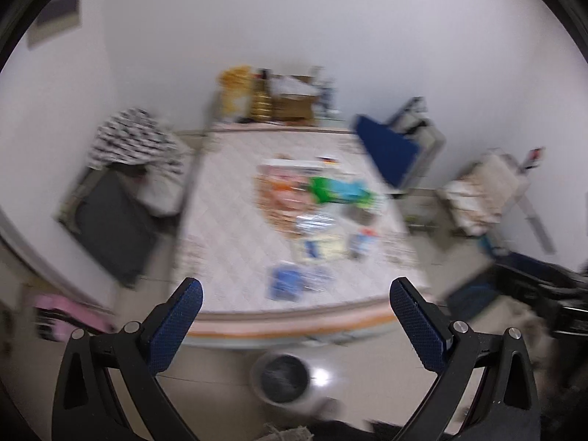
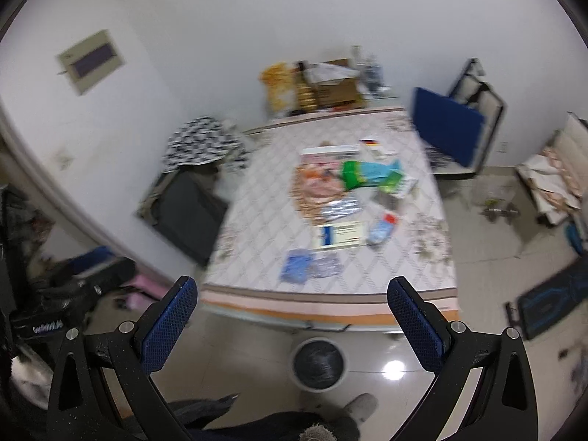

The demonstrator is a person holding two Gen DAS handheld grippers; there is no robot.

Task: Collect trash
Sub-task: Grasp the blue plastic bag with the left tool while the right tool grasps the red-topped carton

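Observation:
Both views are blurred. A bare mattress (image 2: pixel 257 220) carries scattered trash: a blue wrapper (image 2: pixel 296 265), a white-and-blue box (image 2: pixel 340 234), a crushed plastic bottle (image 2: pixel 382 229), a silver foil pack (image 2: pixel 340 208) and a green-and-blue bag (image 2: pixel 367 174). The same litter shows in the left wrist view, with the blue wrapper (image 1: pixel 284 281) nearest. A round bin with a black liner (image 2: pixel 319 363) stands on the floor before the mattress; it also shows in the left wrist view (image 1: pixel 284 376). My left gripper (image 1: pixel 296 286) and right gripper (image 2: pixel 294 284) are both open, empty, held above the floor short of the mattress.
A dark open suitcase (image 2: pixel 187 213) with patterned cloth lies left of the mattress. A blue-lidded case (image 2: pixel 452 128) stands at the right. Boxes and bags (image 2: pixel 316 84) sit against the far wall. A dark mat (image 2: pixel 551 301) lies on the floor right.

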